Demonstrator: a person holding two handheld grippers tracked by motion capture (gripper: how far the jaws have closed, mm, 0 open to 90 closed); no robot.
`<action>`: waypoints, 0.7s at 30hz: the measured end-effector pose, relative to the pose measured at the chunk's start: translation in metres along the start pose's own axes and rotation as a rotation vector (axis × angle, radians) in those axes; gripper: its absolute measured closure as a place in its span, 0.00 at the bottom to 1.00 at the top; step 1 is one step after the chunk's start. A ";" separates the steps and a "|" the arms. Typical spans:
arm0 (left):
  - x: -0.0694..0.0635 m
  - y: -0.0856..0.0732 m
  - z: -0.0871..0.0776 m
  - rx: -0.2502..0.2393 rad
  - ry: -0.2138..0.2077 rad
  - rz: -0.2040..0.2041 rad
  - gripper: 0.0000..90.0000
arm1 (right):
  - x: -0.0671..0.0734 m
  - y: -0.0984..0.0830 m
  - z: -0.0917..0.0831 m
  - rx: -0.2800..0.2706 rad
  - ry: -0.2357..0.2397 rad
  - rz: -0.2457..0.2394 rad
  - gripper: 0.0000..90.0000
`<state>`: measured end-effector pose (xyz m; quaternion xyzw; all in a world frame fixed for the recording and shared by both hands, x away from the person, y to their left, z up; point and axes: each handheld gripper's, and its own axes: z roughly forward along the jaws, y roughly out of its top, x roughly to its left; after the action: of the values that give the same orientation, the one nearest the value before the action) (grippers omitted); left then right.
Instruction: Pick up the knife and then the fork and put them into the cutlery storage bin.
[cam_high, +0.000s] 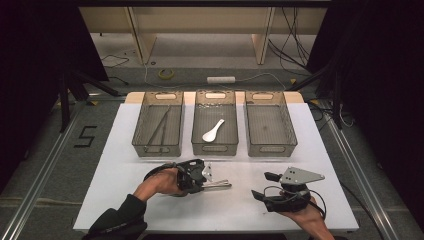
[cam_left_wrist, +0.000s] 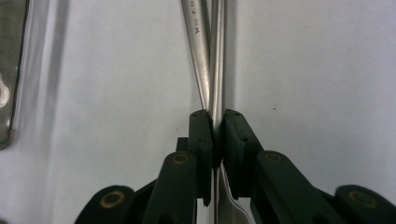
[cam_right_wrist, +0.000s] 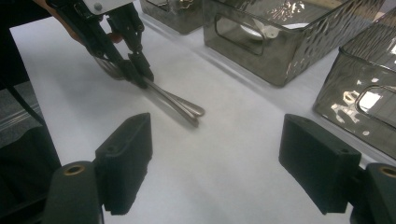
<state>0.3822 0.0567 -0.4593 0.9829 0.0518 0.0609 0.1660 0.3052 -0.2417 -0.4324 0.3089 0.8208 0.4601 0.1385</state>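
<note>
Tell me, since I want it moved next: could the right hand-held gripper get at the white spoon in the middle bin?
Probably yes. The right hand-held gripper is open and holds nothing, and the white spoon lies alone in the open-topped middle bin.

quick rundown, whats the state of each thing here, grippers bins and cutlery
left gripper: shut on the metal cutlery
metal cutlery: two steel handles pinched together, far ends at the white table
right gripper: open, holding nothing
left bin: holds thin dark sticks
middle bin: holds a white spoon lying flat
right bin: looks empty
</note>
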 end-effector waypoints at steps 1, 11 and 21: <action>0.000 0.000 0.000 0.000 -0.001 -0.002 0.91 | 0.000 0.000 0.000 0.000 0.001 0.000 0.29; 0.000 0.005 -0.015 -0.029 0.013 -0.049 0.91 | 0.001 0.001 0.000 -0.003 0.002 0.000 0.29; -0.001 0.013 -0.029 -0.066 0.020 -0.144 0.91 | 0.003 0.001 0.001 -0.006 0.005 -0.006 0.29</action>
<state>0.3781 0.0533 -0.4280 0.9699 0.1221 0.0602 0.2019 0.3043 -0.2386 -0.4318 0.3048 0.8207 0.4629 0.1388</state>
